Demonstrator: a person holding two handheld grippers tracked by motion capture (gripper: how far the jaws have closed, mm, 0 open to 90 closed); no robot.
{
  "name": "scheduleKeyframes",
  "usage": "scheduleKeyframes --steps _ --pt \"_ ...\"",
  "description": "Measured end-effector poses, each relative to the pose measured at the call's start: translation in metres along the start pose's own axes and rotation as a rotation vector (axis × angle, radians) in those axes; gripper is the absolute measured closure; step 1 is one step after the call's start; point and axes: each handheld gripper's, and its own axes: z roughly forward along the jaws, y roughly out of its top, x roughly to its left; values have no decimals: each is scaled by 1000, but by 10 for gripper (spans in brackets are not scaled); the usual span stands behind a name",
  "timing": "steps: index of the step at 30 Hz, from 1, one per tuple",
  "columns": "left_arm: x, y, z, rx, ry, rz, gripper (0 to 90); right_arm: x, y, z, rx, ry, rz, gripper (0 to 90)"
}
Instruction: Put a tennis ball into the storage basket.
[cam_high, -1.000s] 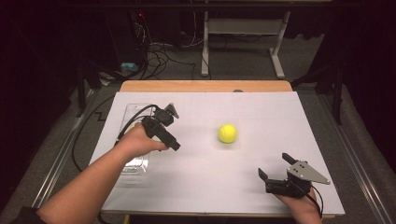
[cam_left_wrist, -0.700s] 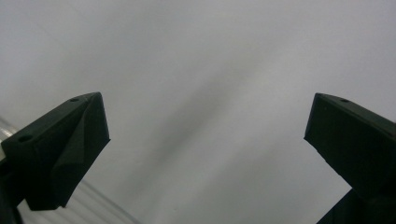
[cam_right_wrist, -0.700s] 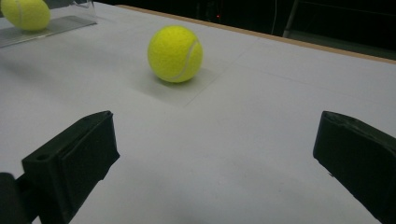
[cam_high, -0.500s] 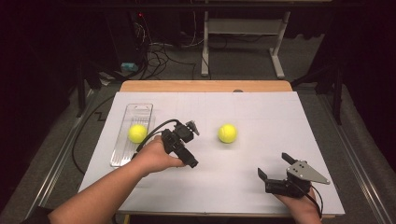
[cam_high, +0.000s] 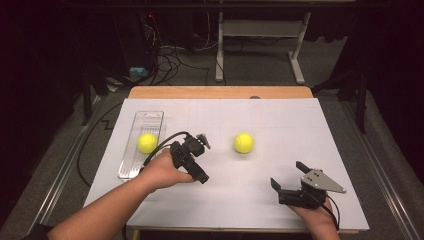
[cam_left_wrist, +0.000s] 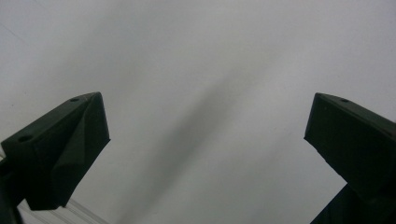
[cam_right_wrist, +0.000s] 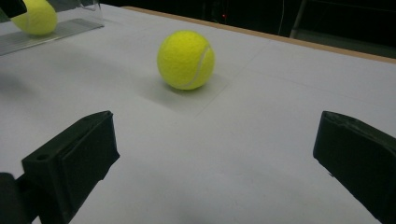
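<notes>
One yellow tennis ball (cam_high: 243, 143) (cam_right_wrist: 186, 59) lies loose on the white table sheet near the middle. A second yellow tennis ball (cam_high: 147, 143) (cam_right_wrist: 33, 17) rests in a clear plastic tray (cam_high: 149, 119) (cam_right_wrist: 42, 37) at the left. My left gripper (cam_high: 202, 177) (cam_left_wrist: 205, 135) is open and empty, pointing down at bare sheet between the tray and the loose ball. Near the front edge my right gripper (cam_high: 288, 176) (cam_right_wrist: 215, 158) is open and empty, aimed at the loose ball some way ahead of it.
The white sheet (cam_high: 280, 120) covers a wooden table whose far edge (cam_high: 220, 92) shows bare. Beyond it the floor holds cables (cam_high: 170, 55) and a white stand frame (cam_high: 260, 35). Metal rails (cam_high: 75, 155) run along both sides.
My left hand drew back from the tray toward the middle and front, leaving a ball in the tray. The right gripper has stayed still.
</notes>
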Motion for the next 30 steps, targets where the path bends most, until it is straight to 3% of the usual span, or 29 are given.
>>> scheduleKeyframes --steps 4,13,30 --pt "2 -2 -2 -8 -7 -8 6 0 7 7 1 10 13 0" --pt "0 -8 1 1 -16 -9 6 3 25 34 37 32 -8 0" --pt "3 -6 4 4 -36 -3 0 13 48 108 131 52 -10 0"
